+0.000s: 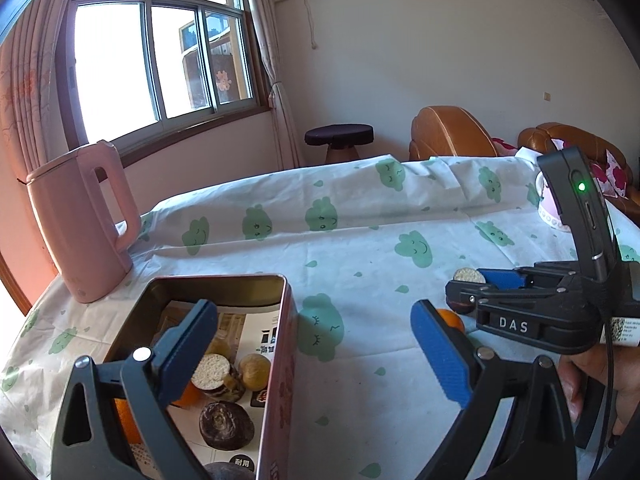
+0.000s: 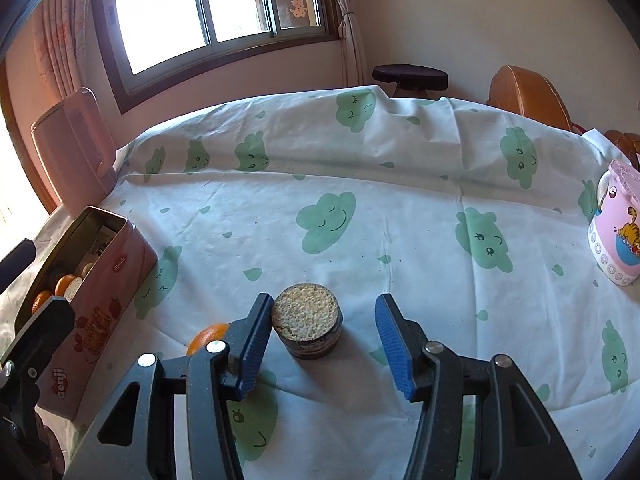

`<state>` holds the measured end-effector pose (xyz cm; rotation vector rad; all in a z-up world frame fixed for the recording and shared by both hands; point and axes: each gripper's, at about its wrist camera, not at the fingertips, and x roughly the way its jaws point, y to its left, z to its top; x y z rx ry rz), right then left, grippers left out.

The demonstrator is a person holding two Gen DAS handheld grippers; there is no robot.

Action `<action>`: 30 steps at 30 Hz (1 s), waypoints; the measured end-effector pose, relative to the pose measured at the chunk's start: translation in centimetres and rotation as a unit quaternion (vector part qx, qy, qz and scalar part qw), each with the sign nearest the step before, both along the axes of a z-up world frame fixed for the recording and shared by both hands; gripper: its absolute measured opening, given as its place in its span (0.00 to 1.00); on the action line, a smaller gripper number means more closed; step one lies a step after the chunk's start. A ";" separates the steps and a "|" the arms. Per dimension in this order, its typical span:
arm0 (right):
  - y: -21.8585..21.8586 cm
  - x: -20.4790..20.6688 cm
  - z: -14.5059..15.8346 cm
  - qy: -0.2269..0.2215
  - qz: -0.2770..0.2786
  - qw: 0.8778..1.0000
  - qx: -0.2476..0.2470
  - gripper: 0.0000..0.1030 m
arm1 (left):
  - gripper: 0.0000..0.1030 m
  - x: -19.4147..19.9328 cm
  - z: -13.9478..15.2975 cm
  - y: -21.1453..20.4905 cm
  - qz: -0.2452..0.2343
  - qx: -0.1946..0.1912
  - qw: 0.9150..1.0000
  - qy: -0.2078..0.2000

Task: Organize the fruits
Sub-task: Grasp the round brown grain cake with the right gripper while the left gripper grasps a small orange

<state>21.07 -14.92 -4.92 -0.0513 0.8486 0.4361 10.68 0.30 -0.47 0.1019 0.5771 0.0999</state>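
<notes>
Several fruits already lie in the tin at the near left, while the spread right claw brackets a cut fruit on the tabletop, an orange beside it, left claw spread.

Left of your left gripper, the tin box looks like glossy metal, lined with printed paper. Beneath both tongs the tablecloth looks thin and creased. Between your right gripper's ribbed blue pads the cut fruit shows a rough, grainy top.
</notes>
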 end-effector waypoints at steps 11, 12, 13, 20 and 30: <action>-2.6 -3.4 1.0 -0.041 -0.049 0.998 -0.027 0.36 | 0.85 1.8 -1.9 -2.5 -0.049 -0.030 0.997 0.054; -3.1 -3.4 1.0 -0.042 -0.056 0.997 -0.025 0.36 | 0.83 2.0 -2.1 -2.7 -0.052 -0.034 0.996 0.061; -3.4 -3.4 1.1 -0.041 -0.062 0.997 -0.024 0.36 | 0.83 2.1 -2.4 -3.0 -0.056 -0.036 0.996 0.067; -4.2 -3.0 0.9 -0.030 -0.075 0.997 -0.011 0.36 | 0.75 3.1 -3.5 -4.1 -0.079 -0.051 0.991 0.097; -4.8 -2.6 0.6 -0.014 -0.083 0.996 0.006 0.36 | 0.43 5.2 -5.0 -5.0 -0.108 -0.073 0.980 0.149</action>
